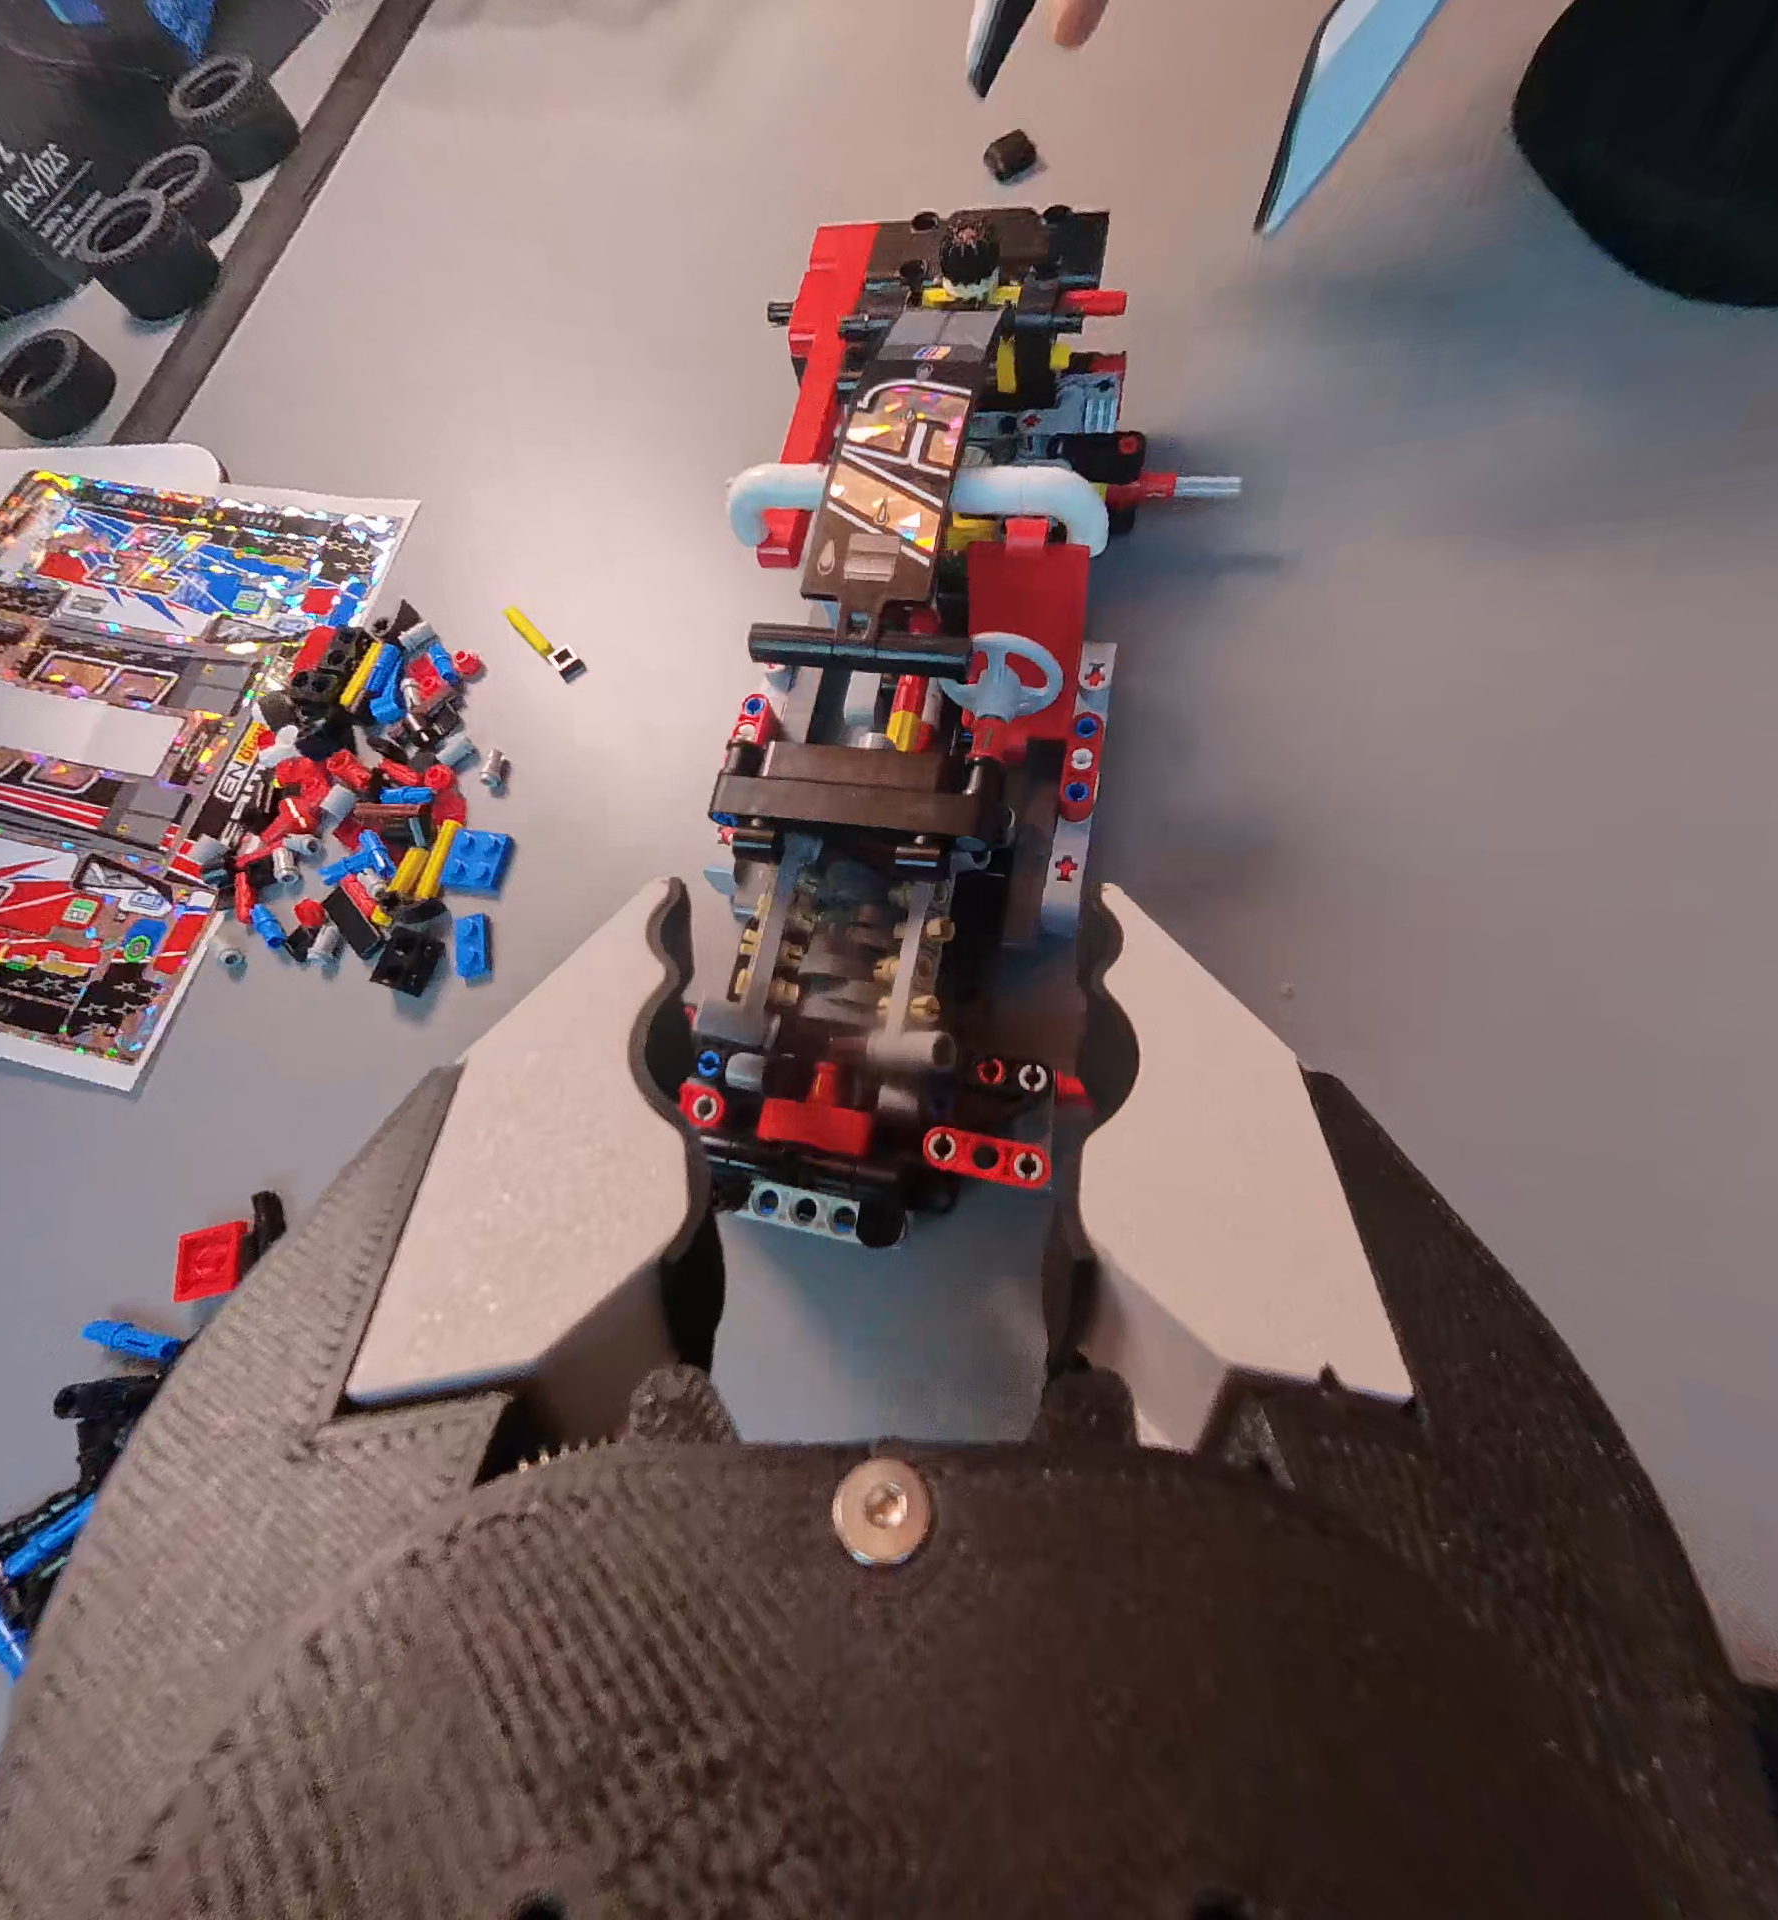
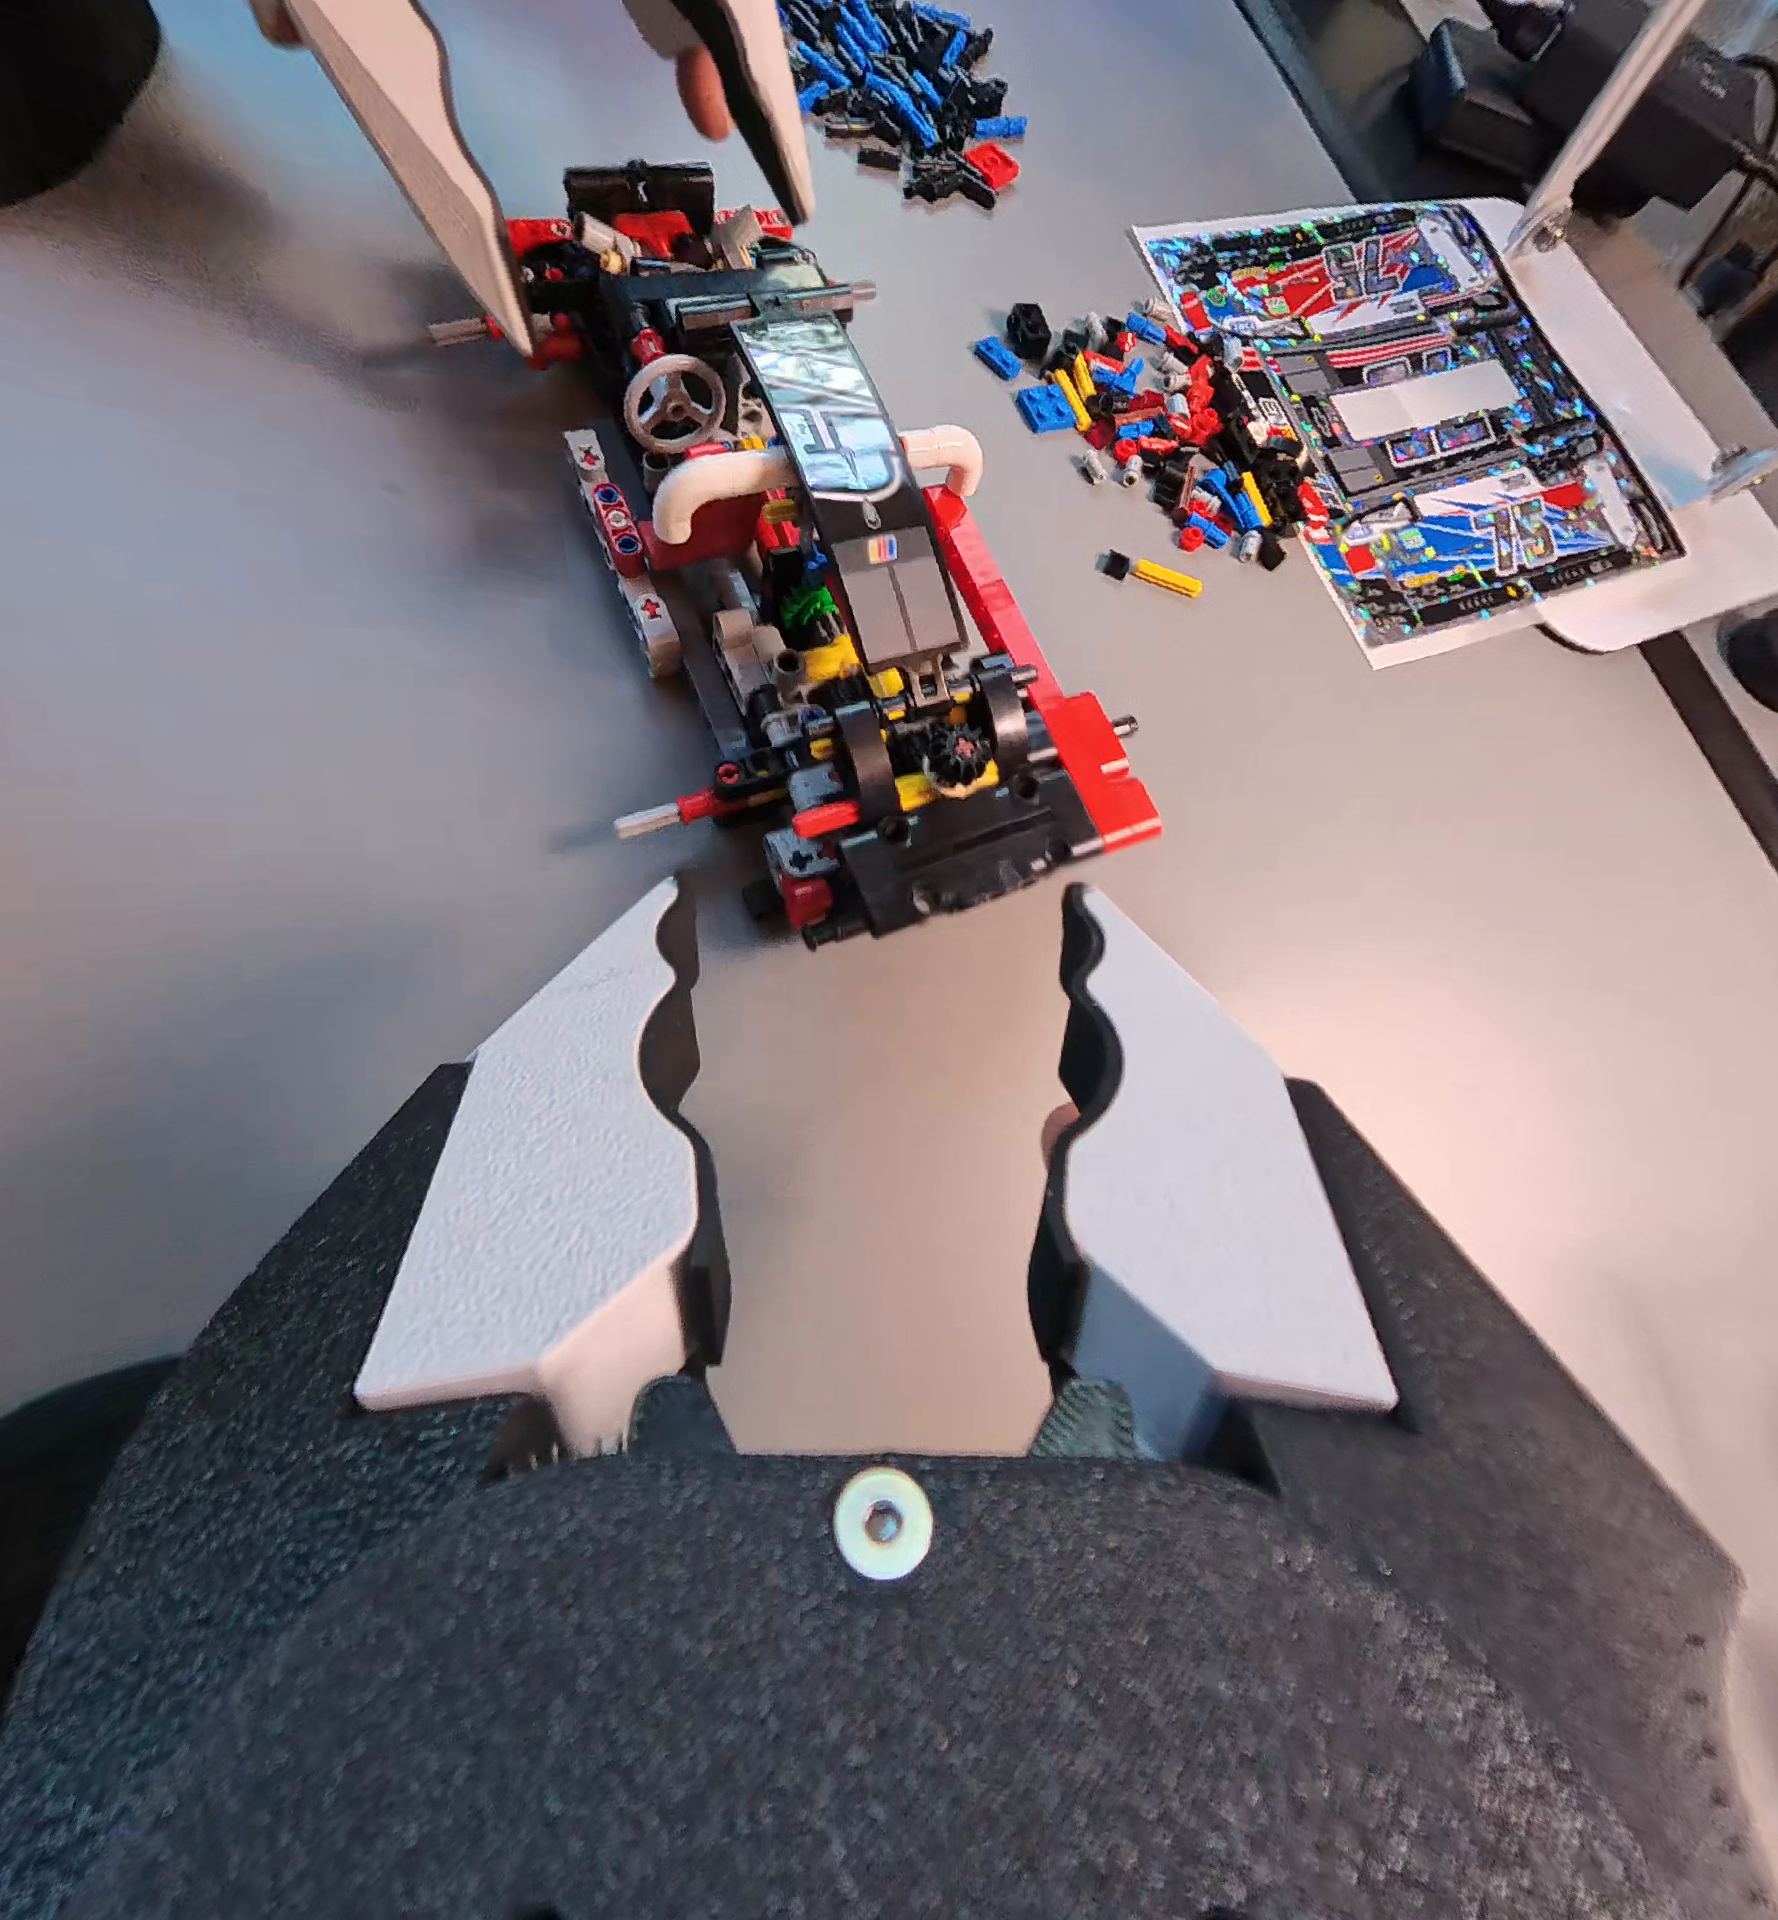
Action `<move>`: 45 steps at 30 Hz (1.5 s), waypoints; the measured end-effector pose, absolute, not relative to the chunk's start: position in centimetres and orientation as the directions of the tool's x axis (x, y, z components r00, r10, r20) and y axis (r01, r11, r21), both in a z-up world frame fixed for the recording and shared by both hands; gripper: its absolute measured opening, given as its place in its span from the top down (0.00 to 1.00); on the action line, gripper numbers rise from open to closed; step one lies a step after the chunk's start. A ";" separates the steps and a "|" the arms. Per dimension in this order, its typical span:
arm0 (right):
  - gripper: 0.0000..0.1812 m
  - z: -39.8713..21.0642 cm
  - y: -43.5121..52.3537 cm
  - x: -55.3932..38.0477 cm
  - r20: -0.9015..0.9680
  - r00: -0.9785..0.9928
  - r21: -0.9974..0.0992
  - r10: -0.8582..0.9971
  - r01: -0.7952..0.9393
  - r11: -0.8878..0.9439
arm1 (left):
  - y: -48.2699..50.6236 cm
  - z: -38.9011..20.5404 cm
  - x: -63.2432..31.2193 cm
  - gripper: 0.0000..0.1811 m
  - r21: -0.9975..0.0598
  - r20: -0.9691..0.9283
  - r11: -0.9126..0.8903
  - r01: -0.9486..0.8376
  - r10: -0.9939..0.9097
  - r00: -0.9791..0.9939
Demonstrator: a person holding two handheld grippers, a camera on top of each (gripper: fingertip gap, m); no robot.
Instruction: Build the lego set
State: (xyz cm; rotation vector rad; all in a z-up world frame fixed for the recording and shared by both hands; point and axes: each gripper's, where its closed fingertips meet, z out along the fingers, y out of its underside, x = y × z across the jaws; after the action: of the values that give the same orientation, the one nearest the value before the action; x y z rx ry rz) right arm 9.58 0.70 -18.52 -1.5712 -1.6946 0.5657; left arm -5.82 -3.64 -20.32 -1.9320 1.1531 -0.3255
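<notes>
Half-built car chassis (image 1: 926, 644) lies flat mid-table (image 1: 1487, 727), long axis running between the two grippers. Left gripper (image 1: 885, 1039) has its fingers spread around the chassis front end, engine section between them; contact with the sides is unclear, so cannot tell if it is gripping or just straddling. Right gripper (image 2: 869, 935) is wide open and empty, tips just short of the rear end, no contact. Done so far, as a judgement: frame, engine, steering wheel (image 1: 1010, 675), white roll bar (image 2: 812, 478), stickered centre panel (image 1: 890, 488), rear gear assembly. Left to do: wheels, since four black tyres (image 1: 147, 249) sit loose by the box (image 1: 2, 187) near the table's edge; body panels too. Loose parts pile (image 1: 376, 790) beside the sticker sheet (image 1: 85, 748), blue and black pins (image 2: 906, 94) in a second heap, one yellow axle (image 1: 542, 642) alone, one small black piece (image 1: 1010, 156) past the rear. Roughly mid-build.
</notes>
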 end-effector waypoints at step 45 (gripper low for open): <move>0.98 -10.4 -4.3 0.1 -0.484 -0.134 -0.872 0.865 -0.014 -0.490 | -4.2 -11.0 0.1 0.86 -0.998 0.066 -0.057 0.035 -0.763 0.643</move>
State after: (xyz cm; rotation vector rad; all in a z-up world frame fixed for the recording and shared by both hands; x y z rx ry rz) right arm 0.11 -4.25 -10.38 -1.4737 -0.9813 1.6997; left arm 0.14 -4.17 -11.04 -1.4988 0.6374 -0.7282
